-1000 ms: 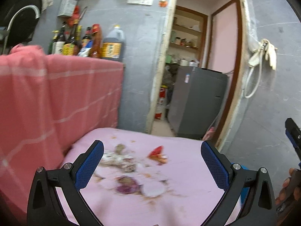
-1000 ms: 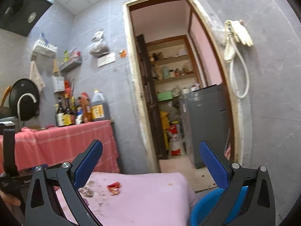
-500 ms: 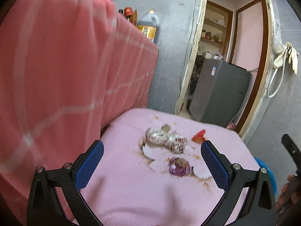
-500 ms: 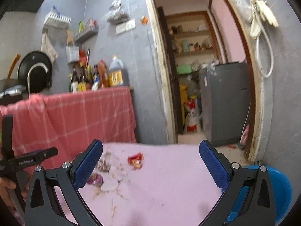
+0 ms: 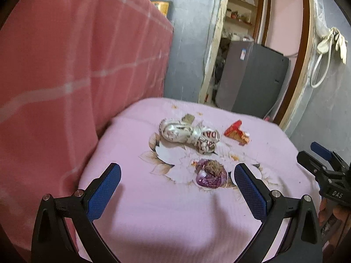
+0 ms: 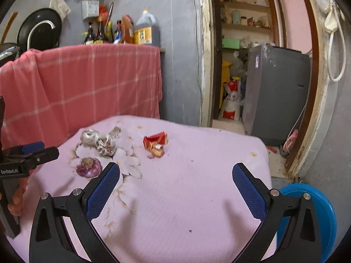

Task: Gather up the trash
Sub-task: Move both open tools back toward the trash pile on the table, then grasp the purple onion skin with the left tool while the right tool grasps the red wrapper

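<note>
Hovering over a table (image 5: pixel 175 223) draped in a pink cloth, two hand-held grippers face a small cluster of trash, both with jaws spread wide and holding nothing. From the left wrist camera, the left gripper (image 5: pixel 177 188) sits low over the near edge, and a purple onion half (image 5: pixel 210 175) with a dry brown top lies just ahead of it, slightly toward its right-hand finger. Farther back lies a crumpled silver wrapper (image 5: pixel 186 134), its long axis running left to right, and to the right of that a torn red wrapper (image 5: pixel 236 132). The right gripper (image 6: pixel 175 190) is aimed more at bare cloth; in its view the onion half (image 6: pixel 89 167) lies off to the left, just beyond its left finger, and the red wrapper (image 6: pixel 156 143) is ahead, well apart. A blue bin (image 6: pixel 316 217) stands on the floor below the table's right corner. By my reading, the left gripper is nearer the onion half and better lined up to take it first. Compared with half a second ago, the left gripper has come closer, so the trash looks larger and the onion half now sits nearly between its fingers; the right gripper has tilted down and now looks more squarely at the tabletop.
</note>
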